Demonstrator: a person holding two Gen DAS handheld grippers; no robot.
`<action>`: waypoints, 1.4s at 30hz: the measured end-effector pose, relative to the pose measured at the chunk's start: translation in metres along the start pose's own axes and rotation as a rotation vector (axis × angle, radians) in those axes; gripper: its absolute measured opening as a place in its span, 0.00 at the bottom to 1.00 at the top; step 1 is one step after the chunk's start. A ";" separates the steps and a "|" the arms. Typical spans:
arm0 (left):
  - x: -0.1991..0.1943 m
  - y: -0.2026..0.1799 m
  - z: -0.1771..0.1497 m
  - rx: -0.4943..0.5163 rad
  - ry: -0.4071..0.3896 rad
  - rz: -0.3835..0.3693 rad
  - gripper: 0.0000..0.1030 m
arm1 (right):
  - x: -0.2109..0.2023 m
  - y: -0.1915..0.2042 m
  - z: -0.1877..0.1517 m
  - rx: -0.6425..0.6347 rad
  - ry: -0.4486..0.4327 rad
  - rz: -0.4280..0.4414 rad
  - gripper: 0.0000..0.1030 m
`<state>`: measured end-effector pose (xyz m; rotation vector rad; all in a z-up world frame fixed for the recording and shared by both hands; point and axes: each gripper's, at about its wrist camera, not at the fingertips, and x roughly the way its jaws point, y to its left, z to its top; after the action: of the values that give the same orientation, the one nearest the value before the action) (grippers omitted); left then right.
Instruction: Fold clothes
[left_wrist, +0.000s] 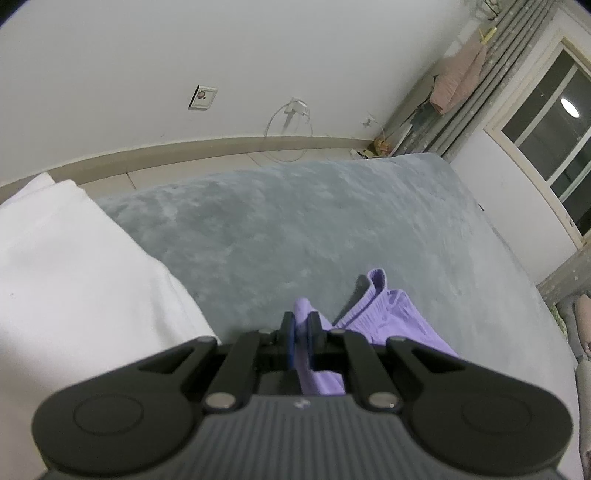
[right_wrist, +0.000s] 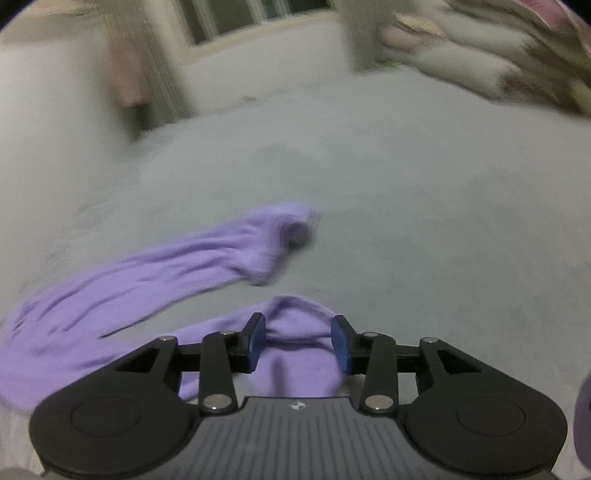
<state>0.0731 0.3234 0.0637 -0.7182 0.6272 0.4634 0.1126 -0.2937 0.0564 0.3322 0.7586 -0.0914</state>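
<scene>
A lilac garment lies crumpled on the grey plush bed cover. My left gripper is shut on a fold of the lilac cloth, which runs back between its fingers. In the right wrist view the same lilac garment stretches from the lower left toward the middle, one long part ending in a rolled cuff. My right gripper stands open, with a hump of the lilac cloth lying between its blue pads. The right wrist view is blurred by motion.
A folded white cloth covers the left of the bed. Past the bed run a white wall, a skirting board and a loose cable. Grey curtains and a window stand at the right. Piled bedding lies at the far right.
</scene>
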 end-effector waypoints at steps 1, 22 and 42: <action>0.000 0.000 0.000 -0.002 0.000 0.001 0.05 | 0.004 -0.007 0.000 0.041 0.020 0.006 0.37; 0.000 0.000 0.000 -0.009 0.000 0.000 0.05 | -0.069 0.033 -0.006 -0.572 -0.403 -0.101 0.08; 0.009 -0.001 0.000 0.020 -0.001 0.014 0.05 | 0.040 -0.014 0.025 -0.250 -0.052 -0.145 0.46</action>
<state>0.0799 0.3246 0.0582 -0.6954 0.6353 0.4697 0.1547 -0.3137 0.0421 0.0366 0.7324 -0.1394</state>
